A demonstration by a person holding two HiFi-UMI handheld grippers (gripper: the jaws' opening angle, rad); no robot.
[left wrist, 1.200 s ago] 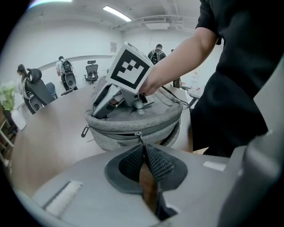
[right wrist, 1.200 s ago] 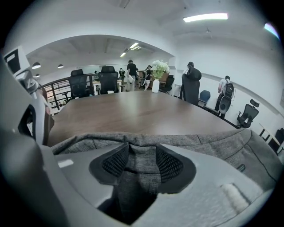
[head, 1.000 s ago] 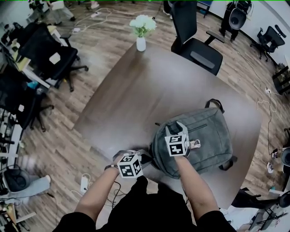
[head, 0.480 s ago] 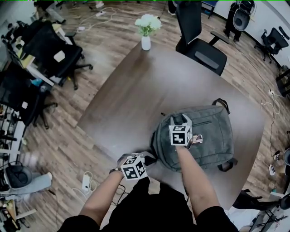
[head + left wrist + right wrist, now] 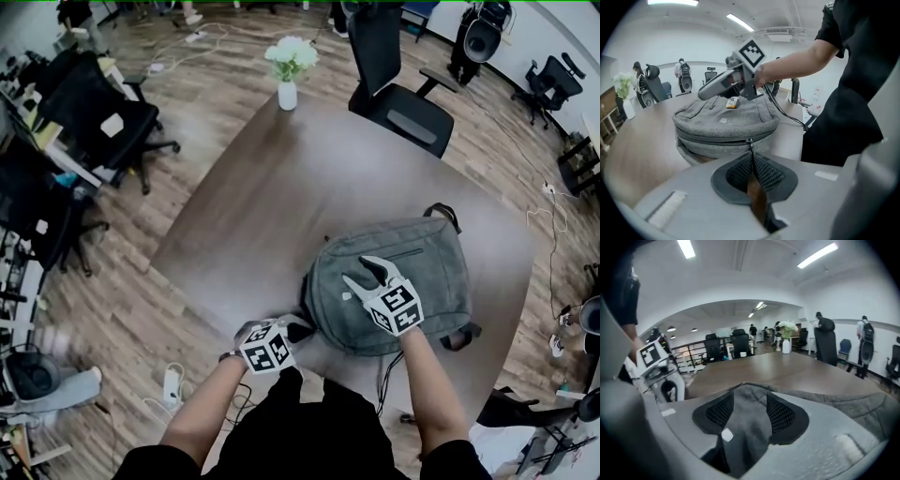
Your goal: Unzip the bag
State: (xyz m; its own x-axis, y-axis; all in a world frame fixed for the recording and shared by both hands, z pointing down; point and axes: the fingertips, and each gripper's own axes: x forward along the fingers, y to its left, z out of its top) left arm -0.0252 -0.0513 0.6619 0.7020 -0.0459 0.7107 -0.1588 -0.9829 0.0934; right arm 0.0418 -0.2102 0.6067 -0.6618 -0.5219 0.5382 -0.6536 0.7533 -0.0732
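My counter point(image 5: 309, 178) is a dark brown wooden top with rounded corners, standing on a plank floor point(image 5: 141, 281). Two things rest directly on it. The grey bag point(image 5: 431, 281) lies flat on the side nearest me, toward my right, with one end close to the counter's near edge and its black carry handle pointing away from me. A white vase point(image 5: 287, 94) of pale flowers point(image 5: 291, 54) stands upright at the far edge, well apart from the bag.

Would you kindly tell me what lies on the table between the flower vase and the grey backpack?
Nothing: in the head view, the table between the flower vase and the grey backpack is bare brown wood.
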